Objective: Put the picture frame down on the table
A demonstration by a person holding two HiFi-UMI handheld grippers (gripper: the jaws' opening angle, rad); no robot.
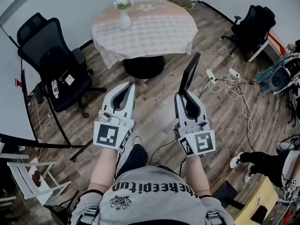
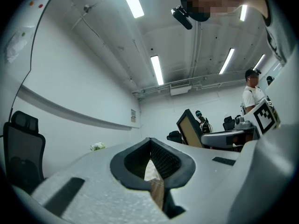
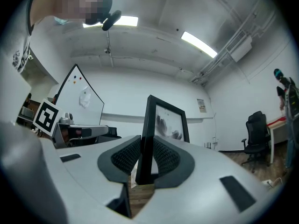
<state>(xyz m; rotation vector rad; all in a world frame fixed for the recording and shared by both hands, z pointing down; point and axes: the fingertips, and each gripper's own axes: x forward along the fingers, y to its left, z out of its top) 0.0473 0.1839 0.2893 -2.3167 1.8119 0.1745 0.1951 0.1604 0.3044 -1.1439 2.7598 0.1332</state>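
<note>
Picture frame (image 1: pixel 190 73) stands upright, pinched at its near edge by the right gripper (image 1: pixel 183 93). The left gripper (image 1: pixel 130 86) is pressed together and empty. The round bench (image 1: pixel 157 29) lies farther off.

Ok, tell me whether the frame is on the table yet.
No: the frame is clamped in the right gripper over the floor, short of the table.
</note>
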